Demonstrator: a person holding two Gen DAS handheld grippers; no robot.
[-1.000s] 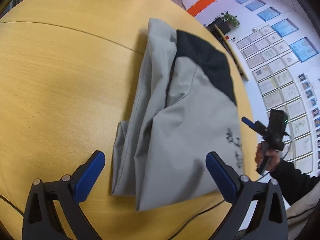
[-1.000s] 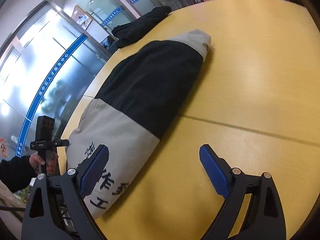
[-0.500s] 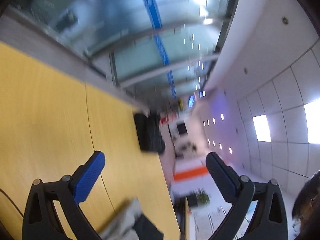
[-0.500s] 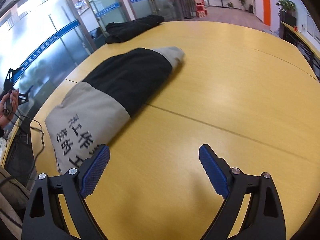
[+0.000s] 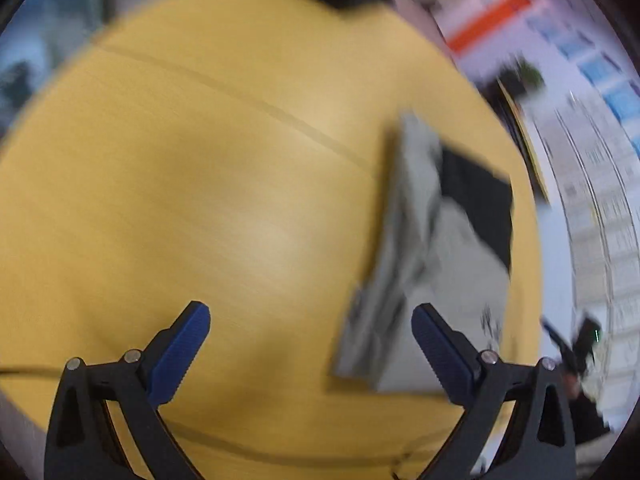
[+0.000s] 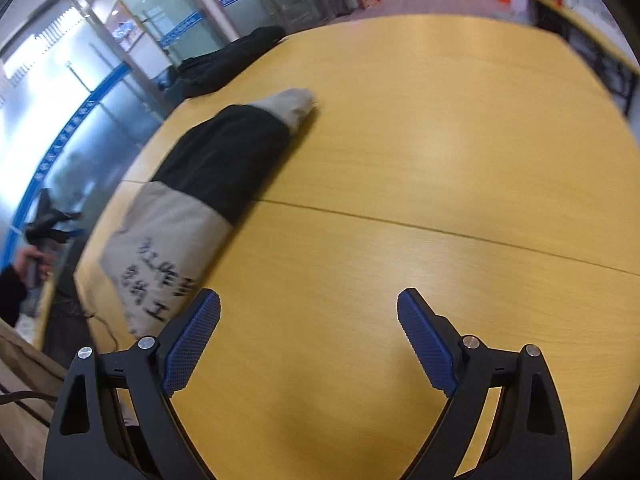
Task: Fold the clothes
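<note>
Left claw [image 5: 310, 332]: jaws spread wide, empty, held above the worktop [image 5: 200, 200] with the garment off to its right side; view is blurred.
Right claw [image 6: 308, 328]: jaws also wide apart, gripping nothing, hovering over bare wood with the garment to its left.
Garment [image 6: 208, 208]: grey and black jacket lying folded into a long narrow bundle near the worktop edge, untouched by either claw; probably set down as finished, or awaiting one more fold.
Writing: black Chinese characters printed on the grey panel [image 6: 164, 284], too smeared to read with confidence.
Far end: a dark pile of clothing [image 6: 228, 60] by the glass wall.
</note>
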